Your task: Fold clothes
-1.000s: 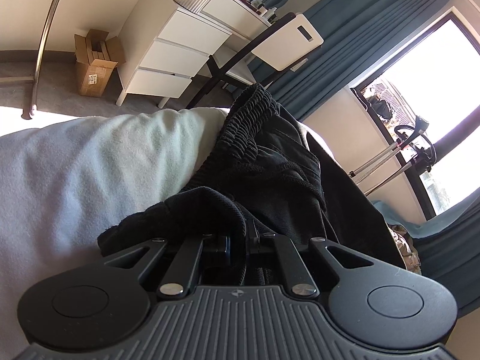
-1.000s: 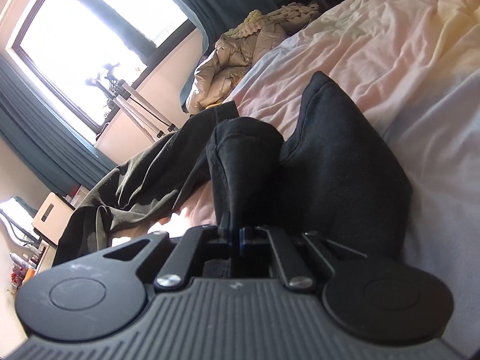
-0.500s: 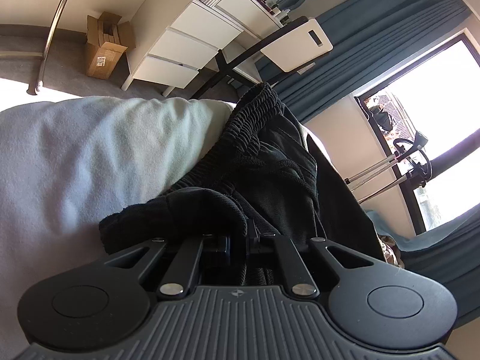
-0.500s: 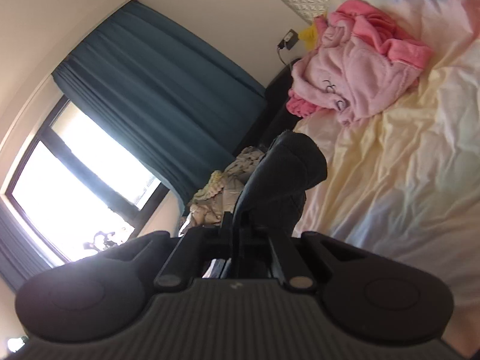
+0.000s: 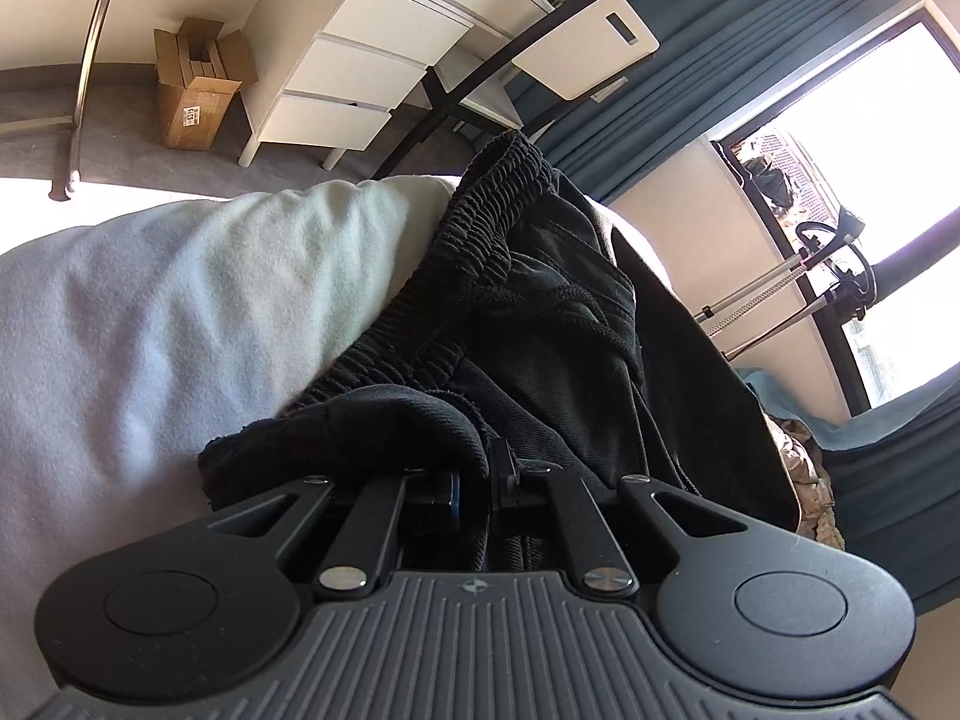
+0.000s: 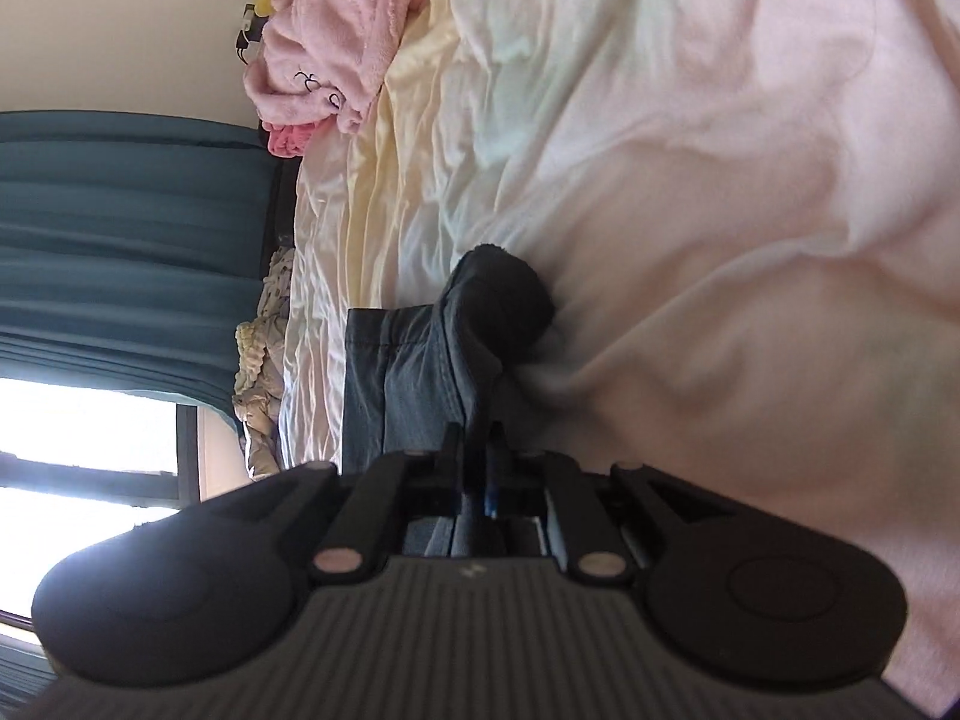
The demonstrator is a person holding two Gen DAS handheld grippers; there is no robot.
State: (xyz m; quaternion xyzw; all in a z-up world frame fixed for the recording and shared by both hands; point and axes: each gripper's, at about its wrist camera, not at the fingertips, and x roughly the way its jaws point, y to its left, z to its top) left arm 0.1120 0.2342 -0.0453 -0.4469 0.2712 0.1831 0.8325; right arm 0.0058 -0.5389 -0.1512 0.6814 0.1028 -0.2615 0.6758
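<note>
Dark trousers (image 5: 540, 330) with an elastic waistband lie crumpled on the pale bedsheet (image 5: 180, 300). At their near edge my left gripper (image 5: 477, 468) is shut on a fold of the dark cloth, which bulges over the left finger. In the right wrist view another end of the trousers (image 6: 480, 312) rests bunched on the bedsheet (image 6: 690, 180). My right gripper (image 6: 477, 438) has its jaws just opening, with that cloth still pinched in the narrow gap between them.
White drawers (image 5: 360, 78), a cardboard box (image 5: 192, 96) and a chair (image 5: 588, 42) stand on the floor beyond the bed. A tripod (image 5: 780, 288) stands by the window. A pink garment (image 6: 324, 60) and a beige quilted jacket (image 6: 258, 408) lie at the bed's far edge near blue curtains (image 6: 120, 240).
My right gripper has rolled and swung across the bed with the trouser end, bringing it onto the sheet. My left gripper has kept its hold and hardly moved.
</note>
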